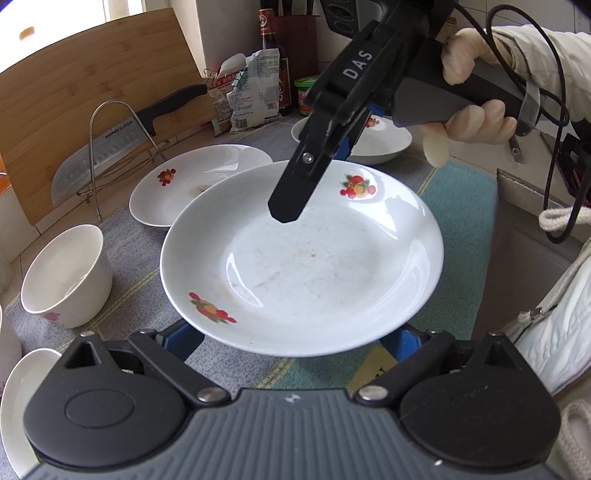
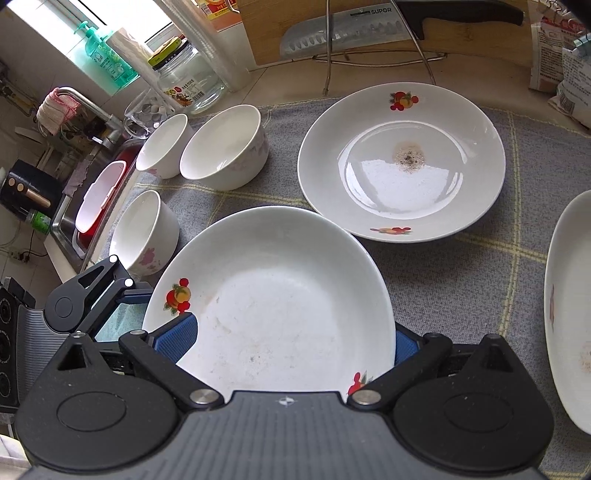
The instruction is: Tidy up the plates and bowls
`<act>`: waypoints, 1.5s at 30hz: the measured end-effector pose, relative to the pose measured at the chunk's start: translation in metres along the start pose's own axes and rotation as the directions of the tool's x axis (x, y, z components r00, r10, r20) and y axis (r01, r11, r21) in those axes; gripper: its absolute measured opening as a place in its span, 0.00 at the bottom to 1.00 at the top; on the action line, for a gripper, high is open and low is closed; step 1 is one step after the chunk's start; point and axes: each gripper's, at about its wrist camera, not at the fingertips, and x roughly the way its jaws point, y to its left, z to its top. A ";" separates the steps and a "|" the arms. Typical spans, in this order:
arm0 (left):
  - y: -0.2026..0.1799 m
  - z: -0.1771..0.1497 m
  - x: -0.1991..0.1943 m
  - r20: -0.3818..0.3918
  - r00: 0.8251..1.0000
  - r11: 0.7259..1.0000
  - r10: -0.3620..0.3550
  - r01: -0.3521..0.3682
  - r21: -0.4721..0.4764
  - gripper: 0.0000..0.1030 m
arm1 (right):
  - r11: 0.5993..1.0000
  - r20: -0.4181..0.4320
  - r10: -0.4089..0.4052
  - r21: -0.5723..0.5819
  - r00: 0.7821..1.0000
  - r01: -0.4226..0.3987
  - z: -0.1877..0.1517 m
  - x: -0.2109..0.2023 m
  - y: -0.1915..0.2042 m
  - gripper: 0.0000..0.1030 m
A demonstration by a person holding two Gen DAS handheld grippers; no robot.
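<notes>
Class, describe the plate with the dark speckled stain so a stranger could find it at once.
Start at the bamboo cutting board with the cleaver in front. On the grey cloth below lies a white plate. Only it has a brown, peppery smudge at its centre.

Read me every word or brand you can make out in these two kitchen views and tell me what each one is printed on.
"SUPOR": on the blade of the knife in the wire rack, readable in both views.
"DAS": on the black body of the right claw, seen from the left wrist view.
Too small or blurred to read: print on the snack bags, dark sauce bottle, glass jar label, green soap bottle.
</notes>
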 end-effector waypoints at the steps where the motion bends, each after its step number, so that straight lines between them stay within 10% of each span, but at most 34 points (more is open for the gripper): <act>1: -0.001 0.003 0.002 -0.001 1.000 1.000 -0.002 0.002 0.005 0.96 | 1.000 0.004 -0.001 0.003 1.000 0.001 0.000 -0.002 -0.003 1.00; 45: -0.067 0.118 0.114 -0.006 0.998 0.995 -0.063 0.063 0.078 0.96 | 0.991 0.138 -0.065 0.121 0.988 0.048 -0.022 -0.099 -0.155 1.00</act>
